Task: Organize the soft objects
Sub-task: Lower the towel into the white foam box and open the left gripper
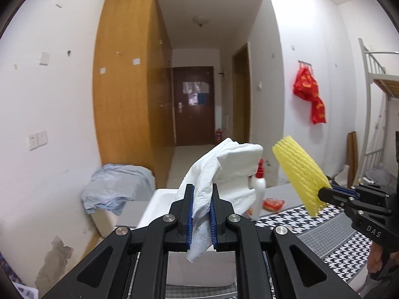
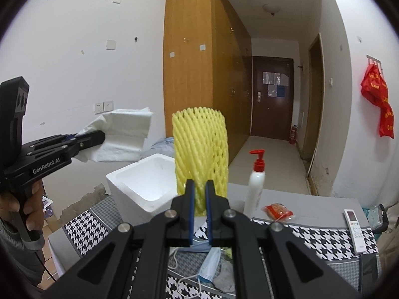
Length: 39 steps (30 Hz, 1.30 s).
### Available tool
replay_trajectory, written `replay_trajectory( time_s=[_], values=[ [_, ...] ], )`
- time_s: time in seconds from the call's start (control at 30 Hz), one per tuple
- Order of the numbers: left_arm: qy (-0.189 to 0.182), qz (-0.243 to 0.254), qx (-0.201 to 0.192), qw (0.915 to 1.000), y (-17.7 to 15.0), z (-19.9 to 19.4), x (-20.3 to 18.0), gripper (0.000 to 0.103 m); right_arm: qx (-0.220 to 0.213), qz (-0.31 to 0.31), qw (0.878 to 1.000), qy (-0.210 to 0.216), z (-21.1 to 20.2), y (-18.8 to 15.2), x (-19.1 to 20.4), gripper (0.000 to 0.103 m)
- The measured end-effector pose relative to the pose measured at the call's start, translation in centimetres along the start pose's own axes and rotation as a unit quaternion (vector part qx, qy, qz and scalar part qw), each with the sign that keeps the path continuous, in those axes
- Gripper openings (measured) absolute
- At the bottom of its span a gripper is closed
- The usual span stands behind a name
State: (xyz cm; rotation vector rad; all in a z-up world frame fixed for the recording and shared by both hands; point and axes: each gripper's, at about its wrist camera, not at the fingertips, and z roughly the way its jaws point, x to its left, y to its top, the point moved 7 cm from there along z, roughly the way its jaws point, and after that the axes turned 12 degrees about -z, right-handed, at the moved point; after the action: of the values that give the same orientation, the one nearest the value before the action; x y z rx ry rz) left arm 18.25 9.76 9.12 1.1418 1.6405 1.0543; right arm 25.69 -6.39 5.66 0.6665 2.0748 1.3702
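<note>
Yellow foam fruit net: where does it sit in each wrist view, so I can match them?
Left wrist view: the yellow foam fruit net is at right, tilted, pinched by the right hand-held gripper.
Right wrist view: centre, upright.
Shared landmark: white pump bottle with red top.
</note>
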Motion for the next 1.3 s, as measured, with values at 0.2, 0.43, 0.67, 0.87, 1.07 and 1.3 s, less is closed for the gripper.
replay_trajectory(
  time_s=[0.2,0.43,0.67,0.87,1.07,1.3],
  values=[
    [0.022,-0.009,0.001,0.9997,0.0,0.1,1.5,0.012,-0.002,-0.005,1.000,0.015,0.6,0.7,0.9,0.010],
    [0.047,-0.009,0.006,0.9988,-0.2,1.0,2.2,0.012,-0.002,-0.007,0.999,0.032,1.8,1.2,1.8,0.010],
    [0.050,-0.013,0.028,0.9983,-0.6,3.6,2.5,0.012,0.004,-0.002,1.000,0.025,2.5,1.2,1.4,0.010],
    [0.053,-0.018,0.049,0.9972,-1.3,6.0,3.0,0.012,0.015,-0.004,1.000,0.019,3.5,0.9,1.4,0.010],
    [0.062,-0.019,0.068,0.9956,-2.1,7.8,3.6,0.012,0.026,0.002,1.000,0.017,4.6,0.6,1.1,0.010],
    [0.053,-0.014,0.088,0.9946,-2.8,8.9,3.5,0.021,0.036,0.005,0.999,0.014,5.4,0.3,0.7,0.010]
  ],
)
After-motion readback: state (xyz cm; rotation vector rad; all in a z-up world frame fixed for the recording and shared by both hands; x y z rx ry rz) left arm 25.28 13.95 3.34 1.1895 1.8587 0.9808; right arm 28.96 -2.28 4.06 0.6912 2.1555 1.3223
